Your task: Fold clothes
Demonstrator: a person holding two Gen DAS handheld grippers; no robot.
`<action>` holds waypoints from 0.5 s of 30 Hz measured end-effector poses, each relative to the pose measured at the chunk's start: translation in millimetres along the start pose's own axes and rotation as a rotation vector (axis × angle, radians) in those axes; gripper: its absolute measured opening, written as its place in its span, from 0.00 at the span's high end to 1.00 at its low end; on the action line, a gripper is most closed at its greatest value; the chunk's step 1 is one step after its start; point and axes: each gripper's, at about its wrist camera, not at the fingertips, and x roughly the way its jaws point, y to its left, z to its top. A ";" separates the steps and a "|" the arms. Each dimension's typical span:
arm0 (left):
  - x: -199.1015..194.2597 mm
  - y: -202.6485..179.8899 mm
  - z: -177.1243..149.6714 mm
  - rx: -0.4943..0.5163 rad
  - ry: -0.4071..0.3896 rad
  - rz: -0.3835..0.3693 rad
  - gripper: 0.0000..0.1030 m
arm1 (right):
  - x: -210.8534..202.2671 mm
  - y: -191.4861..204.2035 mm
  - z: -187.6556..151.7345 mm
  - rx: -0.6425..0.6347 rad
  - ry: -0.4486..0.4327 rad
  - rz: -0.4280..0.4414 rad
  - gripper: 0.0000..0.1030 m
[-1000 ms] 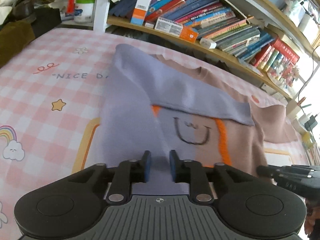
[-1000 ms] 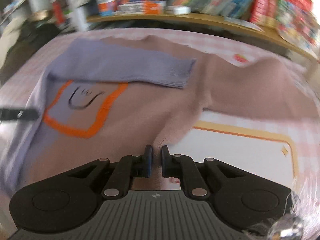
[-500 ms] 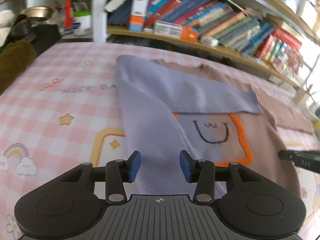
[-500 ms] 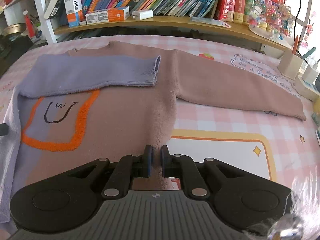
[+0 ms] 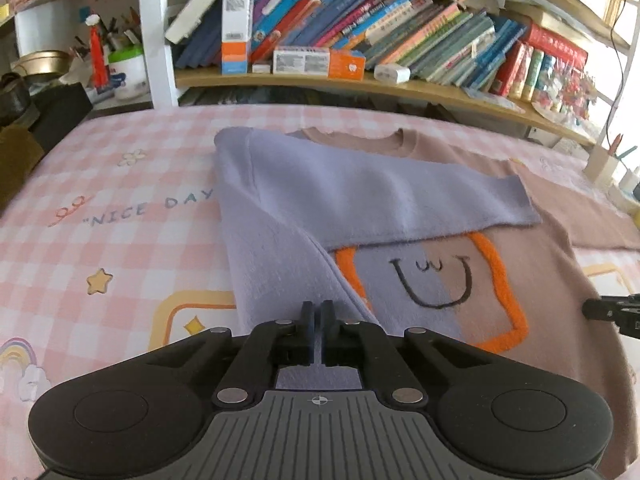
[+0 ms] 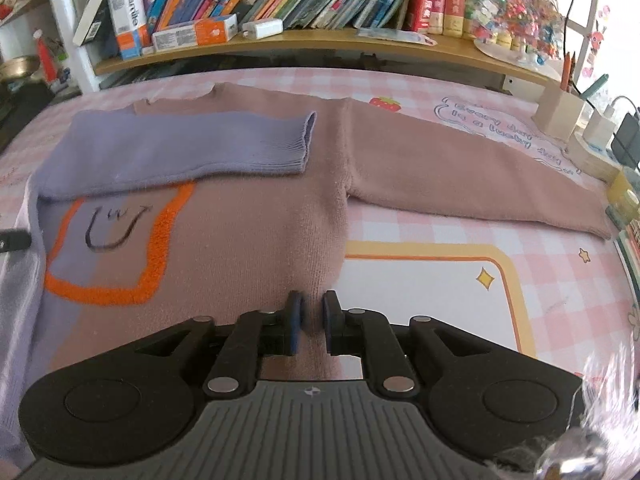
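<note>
A two-tone sweater lies flat on the pink checked cloth, lilac on one half (image 5: 280, 248) and brown on the other (image 6: 260, 220). Its lilac sleeve (image 6: 180, 148) is folded across the chest, above an orange-outlined smiley patch (image 5: 436, 284). The brown sleeve (image 6: 460, 176) stretches out to the right. My left gripper (image 5: 318, 316) is shut on the lilac lower edge, a thin strip of fabric showing between its pads. My right gripper (image 6: 312, 312) sits over the brown lower edge near the side seam. Its jaws are opening, with brown knit in the gap between them.
A long wooden shelf (image 5: 360, 80) packed with books and boxes runs along the far edge. Dark bags and a brass bowl (image 5: 40, 64) stand at the far left. At the far right are a wooden pen holder (image 6: 560, 114) and chargers (image 6: 600, 128). Bare cloth (image 6: 420, 292) lies beside the sweater.
The left jaws spread wide half a second ago and have now closed on the lilac edge. The right jaws, shut before, have parted slightly. Both views have levelled out.
</note>
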 end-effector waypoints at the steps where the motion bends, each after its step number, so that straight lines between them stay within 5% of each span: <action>1: -5.8 -1.0 -0.6 0.004 -0.012 -0.006 0.92 | 0.3 -2.9 6.7 0.019 -0.011 0.022 0.82; 6: -34.7 -6.3 -8.1 0.033 -0.063 -0.042 0.80 | 15.5 -11.6 45.2 0.082 -0.053 0.117 0.79; 15: -65.1 15.6 -27.1 0.005 -0.080 -0.040 0.79 | 90.6 -9.1 97.8 0.087 0.031 0.065 0.79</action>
